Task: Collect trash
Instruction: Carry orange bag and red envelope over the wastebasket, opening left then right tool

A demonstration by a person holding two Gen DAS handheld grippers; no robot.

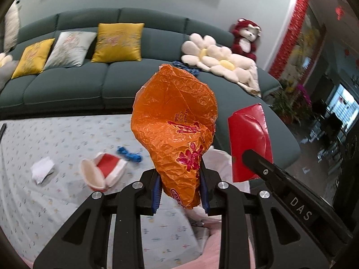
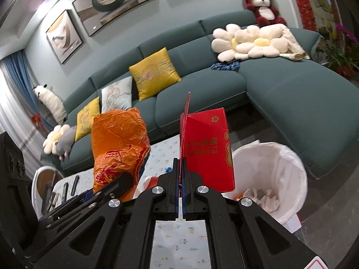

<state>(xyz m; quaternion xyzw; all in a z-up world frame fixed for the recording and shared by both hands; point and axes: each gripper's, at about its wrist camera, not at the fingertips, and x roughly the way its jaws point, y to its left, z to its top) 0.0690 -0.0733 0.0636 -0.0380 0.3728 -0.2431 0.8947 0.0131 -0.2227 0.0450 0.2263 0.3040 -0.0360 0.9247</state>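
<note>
Sofa [image 1: 67, 85] behind, orange wrapper [image 1: 177, 130] clamped in left gripper [image 1: 180, 192].

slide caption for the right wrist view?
Right gripper pinches a flat red cardboard box above the white-lined trash bin; left gripper holds a crumpled orange plastic wrapper.

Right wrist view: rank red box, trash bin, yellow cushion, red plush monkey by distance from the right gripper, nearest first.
From the right gripper:
1. Red box: clamped in its shut jaws, rising just right of centre.
2. Trash bin: white-lined, on the floor, lower right.
3. Yellow cushion: on the sofa seat, centre, leaning on the backrest.
4. Red plush monkey: on top of the sofa back, upper right.
</note>
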